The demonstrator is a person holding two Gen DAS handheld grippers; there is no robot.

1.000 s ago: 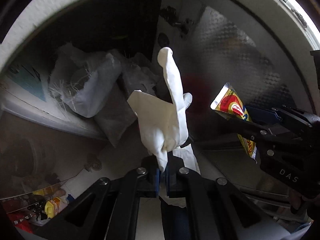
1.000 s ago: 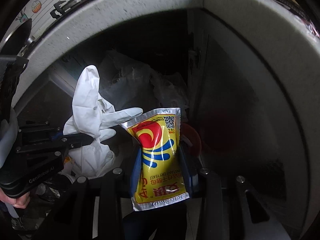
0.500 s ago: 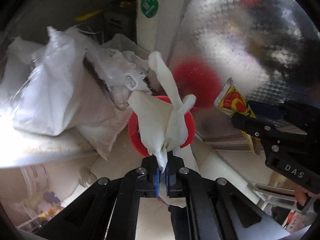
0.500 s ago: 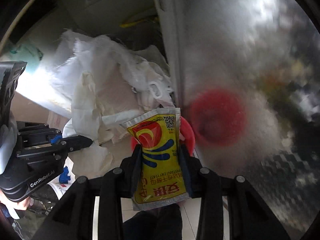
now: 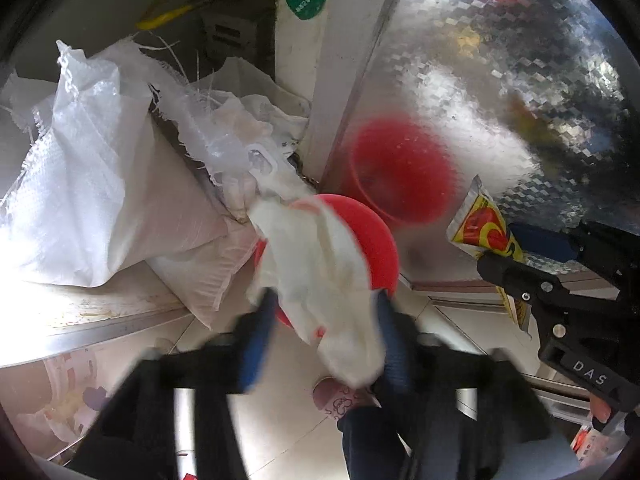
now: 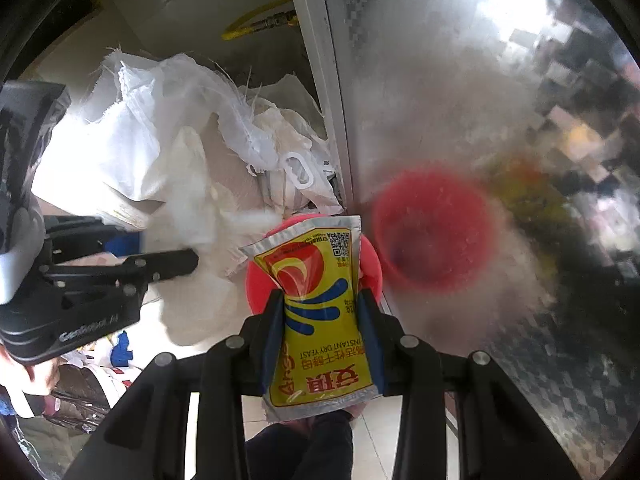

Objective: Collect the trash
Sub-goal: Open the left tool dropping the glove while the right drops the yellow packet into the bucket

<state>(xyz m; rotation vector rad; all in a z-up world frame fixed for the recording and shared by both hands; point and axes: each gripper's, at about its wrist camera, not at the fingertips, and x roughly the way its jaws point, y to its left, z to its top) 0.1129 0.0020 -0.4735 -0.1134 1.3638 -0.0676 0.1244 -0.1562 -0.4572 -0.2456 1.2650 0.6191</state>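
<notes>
The left claw (image 5: pixel 320 320), pinched shut on the glove (image 5: pixel 316 268) half a second ago, now stands wide open and blurred; the glove hangs loose between its fingers, over the red bin (image 5: pixel 376 240) at 12 o'clock. The drop looks underway. The right claw (image 6: pixel 320 316) grips the yeast packet (image 6: pixel 320 312), next to go. Only the right view shows the packet's face; the bin (image 6: pixel 370 264) hides behind it.

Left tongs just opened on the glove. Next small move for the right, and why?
Probably ease the right tongs forward over the round red plastic bin, then open. They grip the yellow foil yeast packet, and the white rubber glove hangs loose over the bin between the open left tongs.
</notes>
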